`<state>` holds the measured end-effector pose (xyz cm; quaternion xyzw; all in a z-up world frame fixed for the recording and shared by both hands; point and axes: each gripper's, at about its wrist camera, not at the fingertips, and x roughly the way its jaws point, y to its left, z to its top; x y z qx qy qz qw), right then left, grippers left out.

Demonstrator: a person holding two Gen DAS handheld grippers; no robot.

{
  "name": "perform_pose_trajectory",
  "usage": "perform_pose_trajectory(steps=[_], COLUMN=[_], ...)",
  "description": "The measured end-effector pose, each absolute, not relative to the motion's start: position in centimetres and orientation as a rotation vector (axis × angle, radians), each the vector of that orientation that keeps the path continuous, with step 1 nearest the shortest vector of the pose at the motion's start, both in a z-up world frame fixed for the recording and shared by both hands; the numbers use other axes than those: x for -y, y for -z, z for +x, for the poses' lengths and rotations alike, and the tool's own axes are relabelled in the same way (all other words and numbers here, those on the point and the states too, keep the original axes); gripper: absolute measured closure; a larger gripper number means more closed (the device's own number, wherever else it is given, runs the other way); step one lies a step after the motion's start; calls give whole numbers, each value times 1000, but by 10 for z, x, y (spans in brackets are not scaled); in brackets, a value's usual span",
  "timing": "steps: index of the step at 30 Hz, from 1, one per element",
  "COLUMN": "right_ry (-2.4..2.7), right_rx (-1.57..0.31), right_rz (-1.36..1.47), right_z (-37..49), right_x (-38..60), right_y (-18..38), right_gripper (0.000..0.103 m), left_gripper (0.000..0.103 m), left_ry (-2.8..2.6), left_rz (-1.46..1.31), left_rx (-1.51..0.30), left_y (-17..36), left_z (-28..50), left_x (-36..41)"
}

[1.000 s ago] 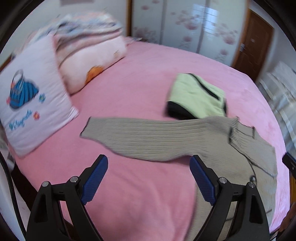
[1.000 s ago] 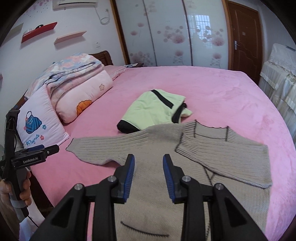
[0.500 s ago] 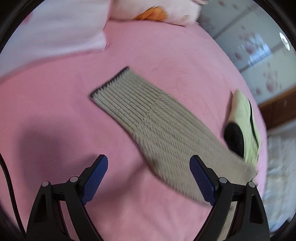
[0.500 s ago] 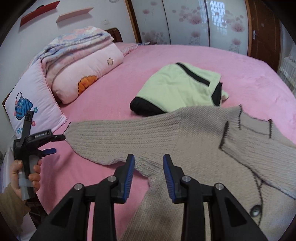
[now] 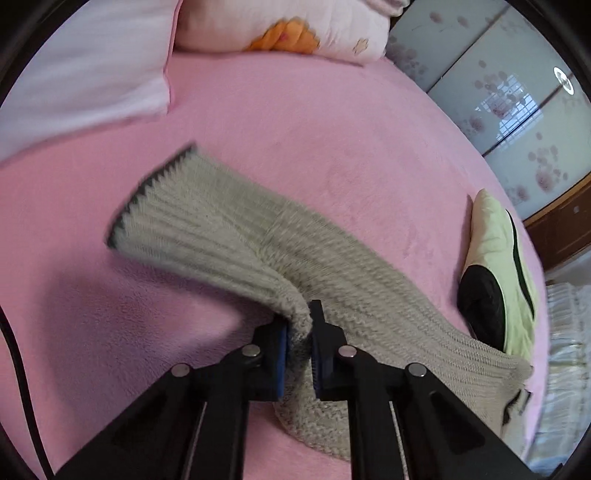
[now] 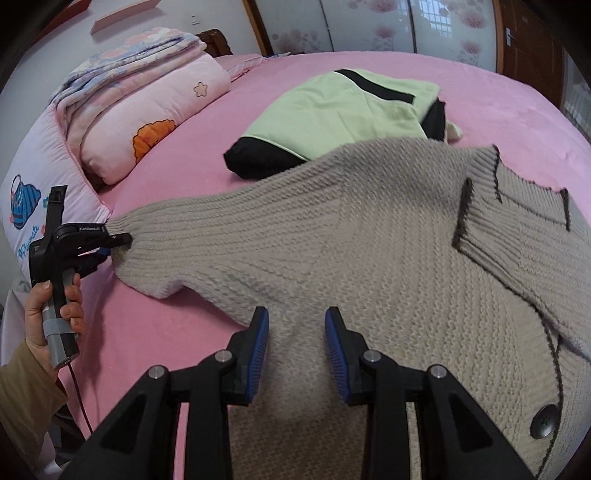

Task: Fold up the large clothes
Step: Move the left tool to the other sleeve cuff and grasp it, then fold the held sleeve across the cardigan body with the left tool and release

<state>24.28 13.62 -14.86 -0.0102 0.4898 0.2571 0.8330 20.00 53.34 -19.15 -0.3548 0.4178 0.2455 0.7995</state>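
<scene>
A knitted cardigan (image 6: 369,236) is spread on the bed (image 6: 517,96), its sleeve (image 5: 229,236) stretched leftward toward the pillows (image 6: 155,122). Behind it, partly overlapped by its shoulder, a folded garment (image 6: 340,107) is laid. At the bed's left edge a cushion (image 6: 26,206) is propped.

A pink bed (image 6: 369,74) fronts floral sliding wardrobe doors (image 6: 369,22) beside a wooden door (image 6: 524,37).
</scene>
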Motion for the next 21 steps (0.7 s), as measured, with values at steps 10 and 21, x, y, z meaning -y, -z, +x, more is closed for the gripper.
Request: perform_pose_trajectory(steps=[10,21], right_ry=[-469,-283], right_rx=[-993,-990], right_rz=[66,161], right_z=[243,242], right_x=[-65,62], right_y=[129,130], right_gripper=[71,71], left_gripper=[96,94], left_ry=[-120,208], left_rz=[-446,-250], left_rx=[-827,-1041], left_y=[65,117], left_z=[258,316], left_x=[-349,-128])
